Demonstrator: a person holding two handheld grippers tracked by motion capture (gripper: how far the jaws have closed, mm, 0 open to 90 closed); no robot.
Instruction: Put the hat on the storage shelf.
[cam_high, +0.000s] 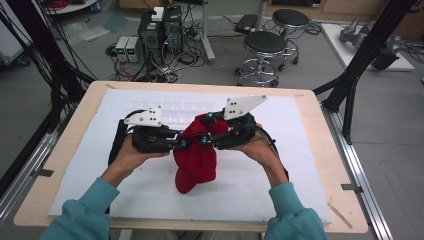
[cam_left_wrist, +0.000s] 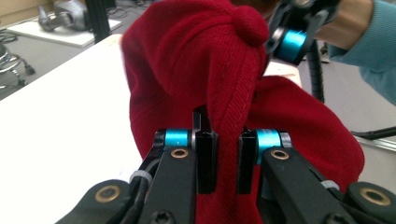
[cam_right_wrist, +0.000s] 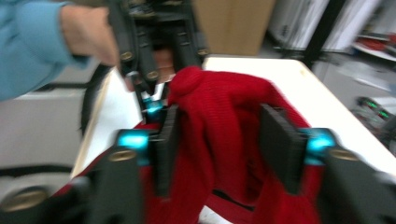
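A red knit hat (cam_high: 196, 160) hangs bunched between the two grippers above the white mat, its lower end resting on the mat. My left gripper (cam_high: 182, 142) comes in from the left, and in its own view the left gripper (cam_left_wrist: 227, 154) is shut on a ribbed fold of the hat (cam_left_wrist: 187, 60). My right gripper (cam_high: 208, 128) faces it from the right. In the right gripper view, the right gripper (cam_right_wrist: 223, 144) has its jaws apart, with the hat (cam_right_wrist: 219, 107) bulging loosely between them. The two grippers' tips are almost touching.
A white foam mat (cam_high: 280, 165) covers most of the wooden table (cam_high: 65, 165). Beyond the far edge, two stools (cam_high: 265, 45) and computer boxes (cam_high: 160, 30) with cables stand on the floor. Black frame posts (cam_high: 360, 70) rise at the right.
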